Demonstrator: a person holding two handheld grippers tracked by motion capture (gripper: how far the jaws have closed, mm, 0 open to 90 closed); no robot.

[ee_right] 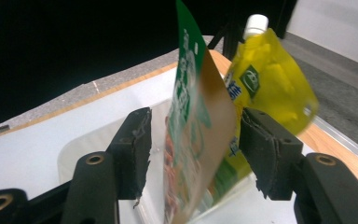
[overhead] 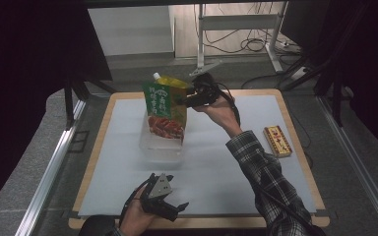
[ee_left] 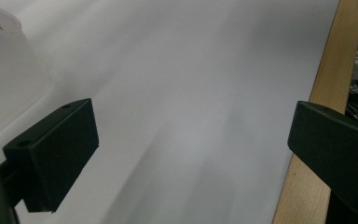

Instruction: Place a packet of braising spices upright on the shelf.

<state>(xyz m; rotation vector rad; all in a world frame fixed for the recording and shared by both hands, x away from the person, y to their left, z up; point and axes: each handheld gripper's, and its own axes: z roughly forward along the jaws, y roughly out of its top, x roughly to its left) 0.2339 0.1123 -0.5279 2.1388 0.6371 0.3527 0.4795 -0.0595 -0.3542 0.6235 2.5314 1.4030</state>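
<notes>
Right tool [ee_right: 193, 154] jaws sit apart, straddling the green pouch [overhead: 165, 110] standing in the clear bin [overhead: 160, 147] mid-counter. Judgement: release clean, keep it upright beside the yellow pouch [ee_right: 270, 79]. Left tool [overhead: 165, 201] idle, jaws apart.

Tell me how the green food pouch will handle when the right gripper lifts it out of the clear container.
The green pouch looks thin and flat edge-on, so it will probably flex. Its glossy film may slip between the right gripper jaws, which stand apart around it. It leans against the yellow spouted pouch, which may tip.
</notes>
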